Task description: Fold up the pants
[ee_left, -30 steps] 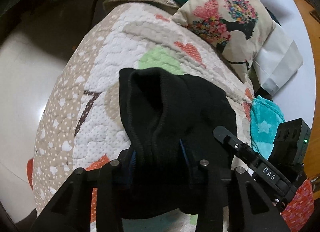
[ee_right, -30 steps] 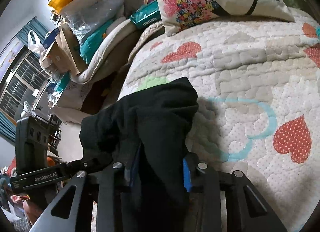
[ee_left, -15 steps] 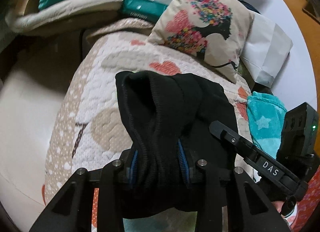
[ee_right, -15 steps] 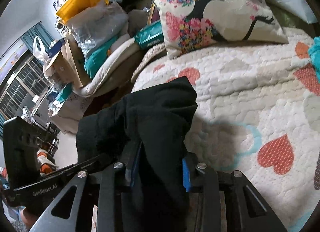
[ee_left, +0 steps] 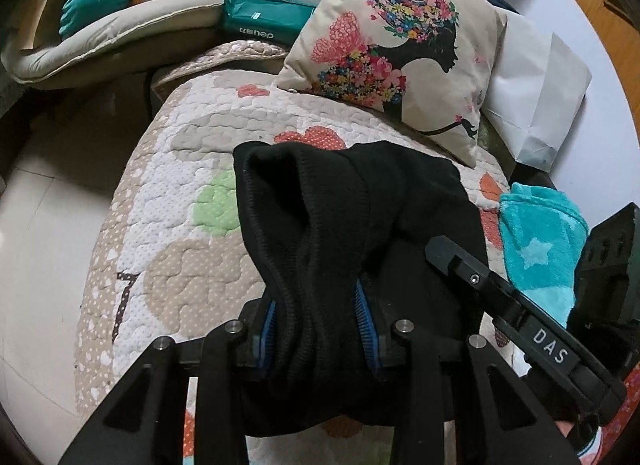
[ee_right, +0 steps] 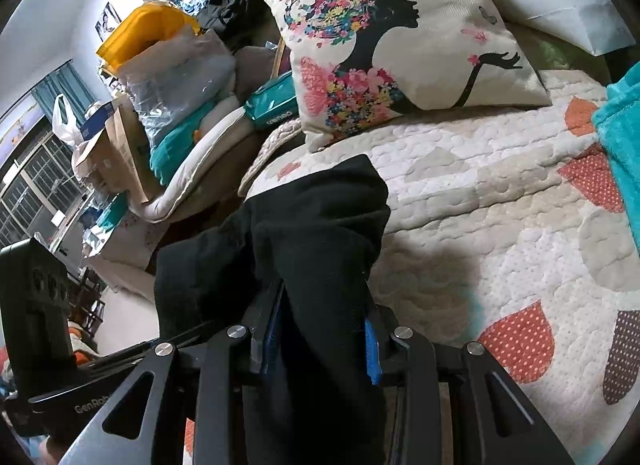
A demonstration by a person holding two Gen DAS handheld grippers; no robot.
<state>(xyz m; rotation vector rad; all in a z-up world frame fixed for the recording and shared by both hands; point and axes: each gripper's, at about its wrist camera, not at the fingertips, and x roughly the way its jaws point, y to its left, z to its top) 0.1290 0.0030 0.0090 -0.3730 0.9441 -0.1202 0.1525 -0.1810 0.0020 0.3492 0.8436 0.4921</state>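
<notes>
1. Readable writing first. In my left view, the green pack (ee_left: 268,21) behind the floral cushion (ee_left: 400,49) carries white letters upside down, which seem to read "deuter", though I am not sure of them. To the right of the pants (ee_left: 340,233), the arm of my other tool is marked "DAS". In my right view, the arm of the left tool at the lower left reads "GenRob", and the rest is cut off.

2. My left gripper (ee_left: 316,325) pinches the pants: its blue pads (ee_left: 366,321) press a bunched ribbed hem from both sides, and the black cloth rises in front of the cushion, above the quilt (ee_left: 180,249).

3. My right gripper (ee_right: 320,341) also clamps the pants (ee_right: 320,233), with a thick fold squeezed between its blue pads (ee_right: 370,349). The cloth hangs from both tools, just in front of the cushion (ee_right: 400,49).

4. Counts, left to right from the cushion: one yellow bin (ee_right: 148,31) far to its left, one green pack (ee_right: 276,101) beside it, one floral cushion, one white paper bag (ee_left: 540,105) to its right, and one teal towel (ee_left: 540,245) with a pale star printed on it, below that bag. One pair of black pants, two grippers.

5. On the quilt I can count at least four orange hearts in the right view, and one green heart in the left view.
</notes>
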